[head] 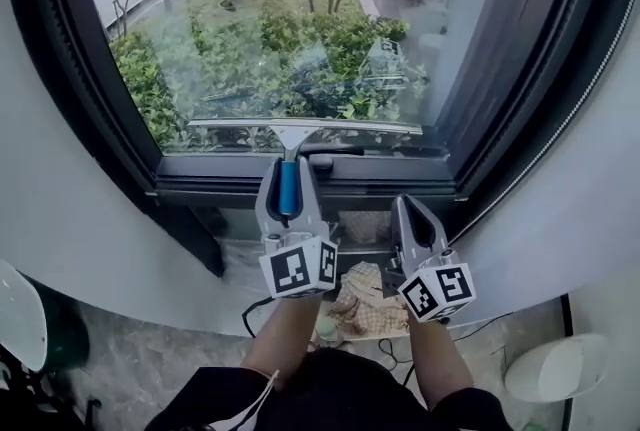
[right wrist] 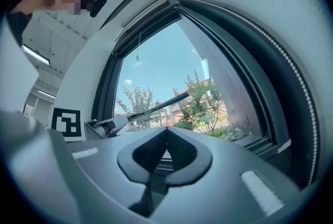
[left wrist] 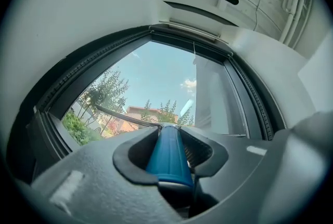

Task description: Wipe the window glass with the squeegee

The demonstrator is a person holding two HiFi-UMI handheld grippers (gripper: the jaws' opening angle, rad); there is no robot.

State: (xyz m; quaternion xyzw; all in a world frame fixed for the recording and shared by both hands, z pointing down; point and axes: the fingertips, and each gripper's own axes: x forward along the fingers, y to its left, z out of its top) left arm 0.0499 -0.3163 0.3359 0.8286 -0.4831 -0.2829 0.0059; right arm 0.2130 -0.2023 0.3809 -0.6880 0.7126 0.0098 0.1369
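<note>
The squeegee has a blue handle [head: 288, 187] and a long metal blade [head: 305, 126] that lies level against the window glass [head: 280, 19], near its lower edge. My left gripper [head: 290, 181] is shut on the blue handle [left wrist: 169, 158], and the blade [left wrist: 122, 115] runs off to the left ahead of the jaws. My right gripper [head: 412, 219] hangs to the right and lower, below the dark window frame [head: 230, 187], shut with nothing in it. In the right gripper view the fingertips meet [right wrist: 167, 132]; the blade [right wrist: 166, 103] and the left gripper [right wrist: 104, 127] show beyond.
A dark frame and a curved white wall [head: 70, 209] surround the window. A crumpled cloth [head: 365, 304] lies below, between the two grippers. A white round object [head: 20, 314] stands at the lower left, another white thing [head: 555, 369] at the lower right. Cables [head: 250, 314] trail on the floor.
</note>
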